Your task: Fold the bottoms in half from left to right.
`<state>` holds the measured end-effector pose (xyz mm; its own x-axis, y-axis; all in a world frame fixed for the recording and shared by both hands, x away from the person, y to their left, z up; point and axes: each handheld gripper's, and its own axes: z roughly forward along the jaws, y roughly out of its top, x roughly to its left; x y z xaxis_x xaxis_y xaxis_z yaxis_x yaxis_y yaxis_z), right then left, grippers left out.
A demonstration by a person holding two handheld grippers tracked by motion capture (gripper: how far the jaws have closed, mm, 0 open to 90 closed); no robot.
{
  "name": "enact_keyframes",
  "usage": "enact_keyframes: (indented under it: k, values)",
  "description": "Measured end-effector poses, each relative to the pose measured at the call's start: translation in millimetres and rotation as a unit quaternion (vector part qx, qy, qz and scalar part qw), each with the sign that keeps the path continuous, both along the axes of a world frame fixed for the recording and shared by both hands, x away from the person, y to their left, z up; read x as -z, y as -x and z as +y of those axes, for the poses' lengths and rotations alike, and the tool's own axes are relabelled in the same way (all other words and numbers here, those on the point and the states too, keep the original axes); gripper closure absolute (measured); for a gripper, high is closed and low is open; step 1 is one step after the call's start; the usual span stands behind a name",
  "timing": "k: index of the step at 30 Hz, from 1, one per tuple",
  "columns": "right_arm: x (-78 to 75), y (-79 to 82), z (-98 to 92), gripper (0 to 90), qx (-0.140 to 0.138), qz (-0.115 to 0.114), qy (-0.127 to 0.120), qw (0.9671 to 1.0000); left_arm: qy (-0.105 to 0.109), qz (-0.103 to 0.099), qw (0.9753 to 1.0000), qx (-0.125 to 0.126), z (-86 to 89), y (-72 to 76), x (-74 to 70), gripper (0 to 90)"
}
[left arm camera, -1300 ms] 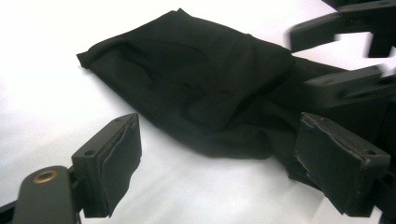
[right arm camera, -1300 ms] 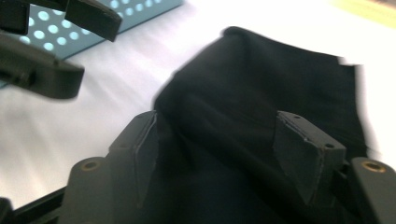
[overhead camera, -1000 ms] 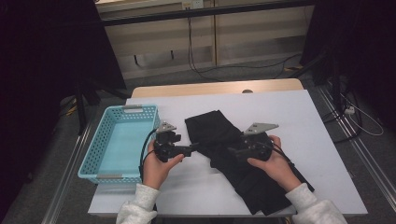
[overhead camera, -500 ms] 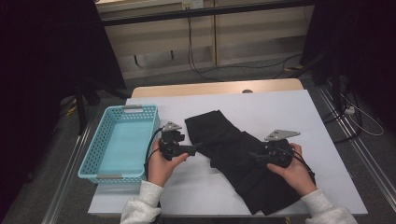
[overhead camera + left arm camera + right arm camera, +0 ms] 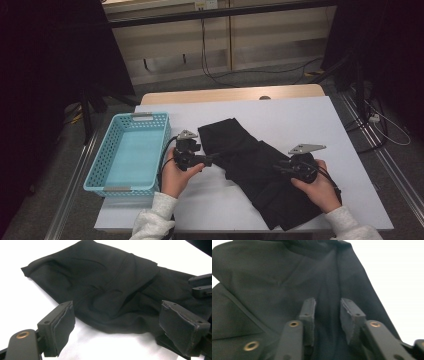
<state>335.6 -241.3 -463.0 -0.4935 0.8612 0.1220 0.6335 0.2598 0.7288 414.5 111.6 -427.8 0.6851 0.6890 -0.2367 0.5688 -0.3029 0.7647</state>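
Note:
A black garment [image 5: 250, 160] lies crumpled across the white table [image 5: 300, 120], running from the middle toward the near right edge. My left gripper [image 5: 216, 159] sits at its left edge, pointing right. In the left gripper view its jaws stand wide apart as the left gripper [image 5: 122, 325] straddles a fold of the garment [image 5: 105, 290], which lies just beyond the pads [image 5: 63, 323]. My right gripper [image 5: 278, 169] rests over the cloth's right half, pointing left. In the right gripper view the right gripper [image 5: 328, 315] is open a narrow gap above the garment [image 5: 274, 277], with nothing pinched.
A light blue mesh basket [image 5: 150, 118] stands empty at the table's left, close beside my left hand. Bare white tabletop lies behind the cloth and to its right. The right gripper's jaw tips [image 5: 201, 286] show at the right edge of the left gripper view.
The right hand has slid its gripper to the right and nearer across the cloth. The left gripper has stayed almost in place at the garment's left edge.

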Motion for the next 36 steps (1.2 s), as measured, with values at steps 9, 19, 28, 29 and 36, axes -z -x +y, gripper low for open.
enact_keyframes:
  k: [9, 19, 28, 29, 36]
  values:
    - [-7.8, 2.0, -17.4, 90.0, -0.002, -0.015, -0.019, 0.9997, 0.004, 0.0, 1.0, 0.002, -1.4, -2.0, -0.9, 14.1]
    - [-8.1, -8.3, -40.6, 90.0, 0.023, -0.024, -0.009, 0.9994, -0.007, 0.0, 0.9999, 0.011, -5.4, -1.8, 3.5, 14.0]
    - [0.1, -14.2, -39.1, 89.6, 0.025, -0.02, 0.016, 0.9994, -0.007, 0.002, 1.0, 0.003, -1.9, -2.3, 4.5, 14.1]
    - [0.1, -14.2, -39.1, 89.6, 0.025, -0.02, 0.016, 0.9994, -0.007, 0.003, 1.0, 0.004, -1.9, -2.4, 4.6, 14.1]
    - [-1.4, -7.8, -41.8, 76.0, 0.033, -0.021, 0.01, 0.9992, -0.007, -0.002, 1.0, 0.005, -3.6, -3.9, 3.2, 14.0]
